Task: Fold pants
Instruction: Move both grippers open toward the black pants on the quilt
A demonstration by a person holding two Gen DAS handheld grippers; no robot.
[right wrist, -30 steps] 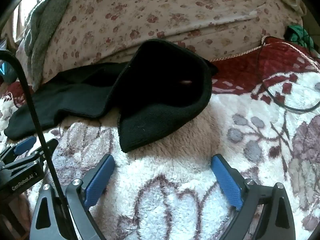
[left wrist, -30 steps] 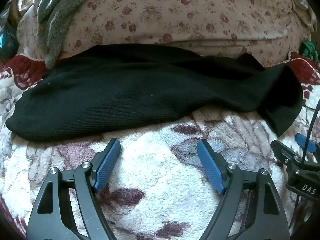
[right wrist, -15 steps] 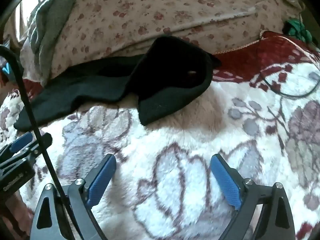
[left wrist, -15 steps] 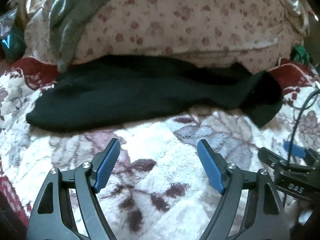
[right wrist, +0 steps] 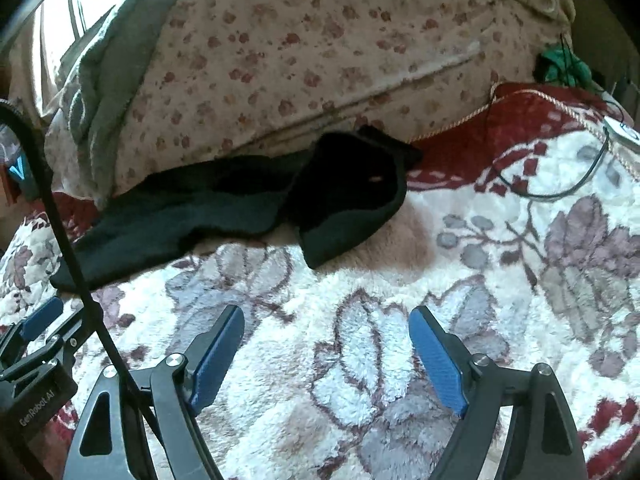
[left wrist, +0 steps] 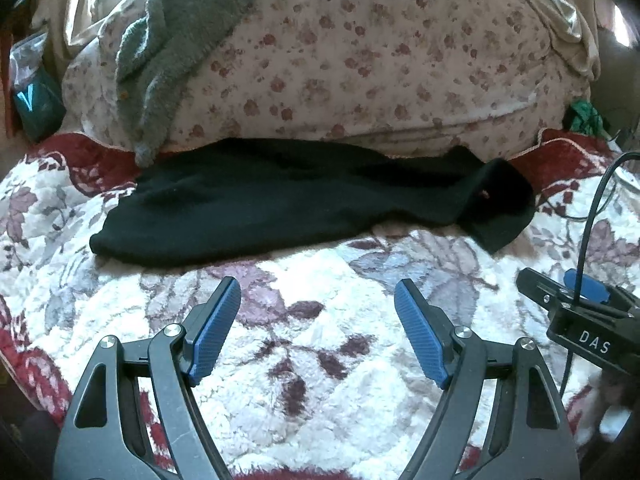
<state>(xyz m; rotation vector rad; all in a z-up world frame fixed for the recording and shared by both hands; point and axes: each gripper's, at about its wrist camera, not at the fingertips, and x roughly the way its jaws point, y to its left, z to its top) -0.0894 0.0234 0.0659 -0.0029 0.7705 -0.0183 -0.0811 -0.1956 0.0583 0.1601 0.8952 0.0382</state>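
Now we hold both grippers, left gripper and right gripper, jaws apart and empty, short of the black pants on the bed; next, probably, another grasp for folding.

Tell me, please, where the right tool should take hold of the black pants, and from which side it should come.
Grip the turned-over end of the black pants, at its thick near hem, coming from the front, low over the floral blanket. That hem stands slightly raised and faces the open right tool, so one finger could probably slide under it.
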